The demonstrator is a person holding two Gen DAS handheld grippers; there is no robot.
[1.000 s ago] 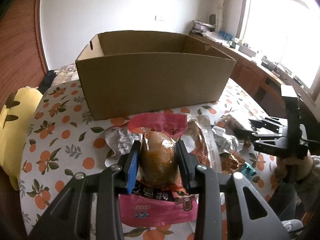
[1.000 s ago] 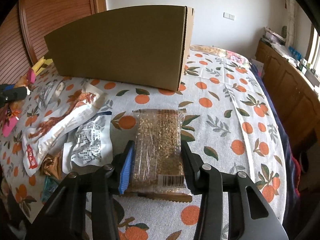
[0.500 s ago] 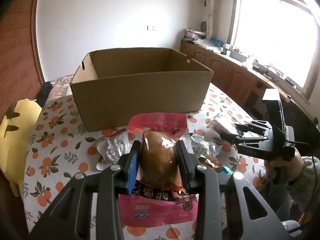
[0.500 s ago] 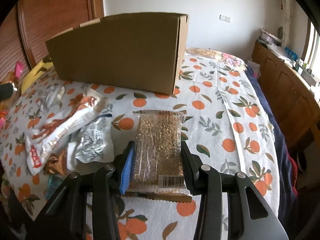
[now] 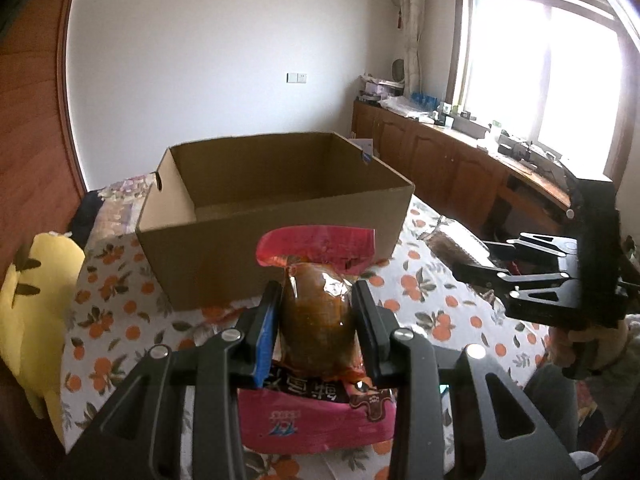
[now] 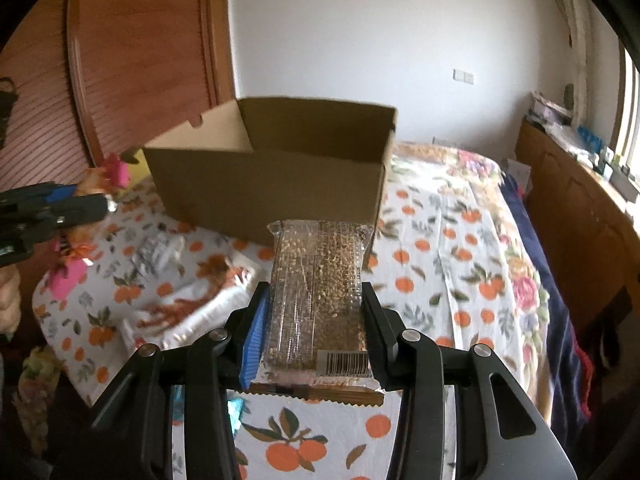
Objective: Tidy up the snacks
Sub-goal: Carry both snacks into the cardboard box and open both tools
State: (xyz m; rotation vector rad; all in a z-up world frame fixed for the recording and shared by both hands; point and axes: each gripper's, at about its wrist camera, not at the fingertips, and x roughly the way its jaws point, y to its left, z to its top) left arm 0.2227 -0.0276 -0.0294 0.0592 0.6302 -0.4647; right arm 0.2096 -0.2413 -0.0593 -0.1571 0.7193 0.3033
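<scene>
Snacks now ride above the box [image 5: 276, 216] rim: my left tool [image 5: 316, 320] grips the pink sauce pouch [image 5: 316, 312], my right tool [image 6: 316, 320] the grain bar [image 6: 318, 292], both raised off the surface [image 6: 432, 280], ready to drop in.

Both grippers risen since a second ago. Left gripper [image 5: 316, 320] has carried its pink-edged braised meat packet [image 5: 316, 316] off the orange-print bed cover [image 5: 116, 320]; the cardboard box [image 5: 276, 224] now sits lower in frame, its open interior visible. Right gripper [image 6: 316, 328] has lifted the clear grain bar packet [image 6: 318, 296] likewise; loose wrappers [image 6: 188, 304] at lower left look smaller. In the left wrist view the right gripper now appears larger at right edge.
</scene>
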